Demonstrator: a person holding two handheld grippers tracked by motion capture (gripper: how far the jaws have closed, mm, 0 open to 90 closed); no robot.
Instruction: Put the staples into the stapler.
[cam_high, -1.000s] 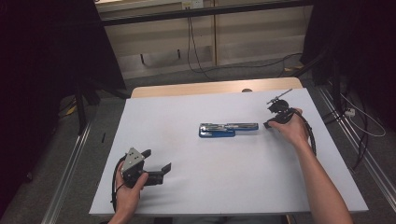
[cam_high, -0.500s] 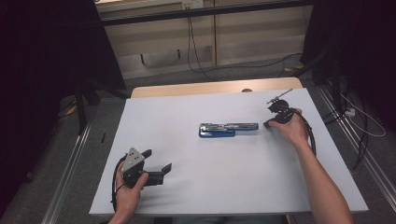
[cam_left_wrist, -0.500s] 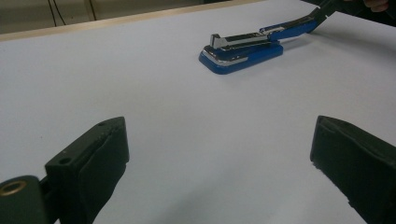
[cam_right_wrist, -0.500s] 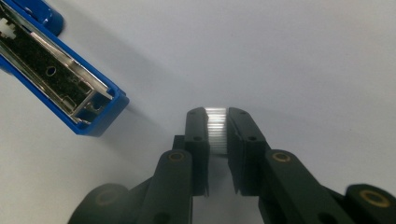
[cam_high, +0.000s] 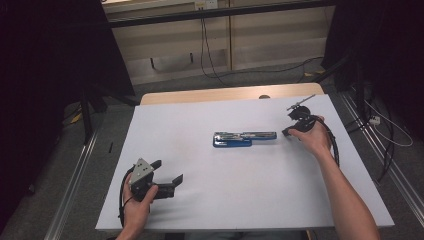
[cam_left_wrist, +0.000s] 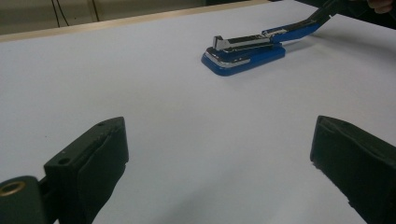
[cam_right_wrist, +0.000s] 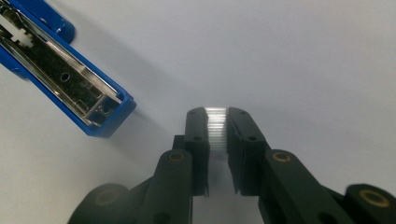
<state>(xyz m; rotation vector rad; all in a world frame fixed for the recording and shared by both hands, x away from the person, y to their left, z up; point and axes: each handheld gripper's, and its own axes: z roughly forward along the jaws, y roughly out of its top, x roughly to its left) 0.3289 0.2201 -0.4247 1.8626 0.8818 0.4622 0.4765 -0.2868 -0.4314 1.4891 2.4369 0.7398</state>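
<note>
**A:** What is on the worktop (cam_high: 250, 200)?

**B:** A white worktop, seen from above. Near its middle lies a blue stapler (cam_high: 244, 138), opened out flat, its metal staple channel facing up and pointing towards the person's right side.

**A:** Where are the hands?

**B:** The left hand (cam_high: 136, 207) rests at the near left corner, holding the left gripper (cam_high: 167, 175). Its jaws are spread wide apart with nothing between them. In the left gripper view they frame bare white surface, and the stapler (cam_left_wrist: 247, 49) lies well ahead of them.

**A:** And the right?

**B:** The right hand (cam_high: 315, 139) sits at the far right, holding the right gripper (cam_high: 289, 131) just beside the open end of the stapler. In the right gripper view, the right gripper (cam_right_wrist: 217, 116) is clenched on a thin silvery strip of staples (cam_right_wrist: 216, 128), pinched upright between the two black jaws. The stapler's open channel (cam_right_wrist: 60, 70) lies to the upper left, close to the jaws but not touching them.

**A:** Anything else?

**B:** A black cable (cam_high: 334, 145) loops from the right gripper around the wrist.
</note>
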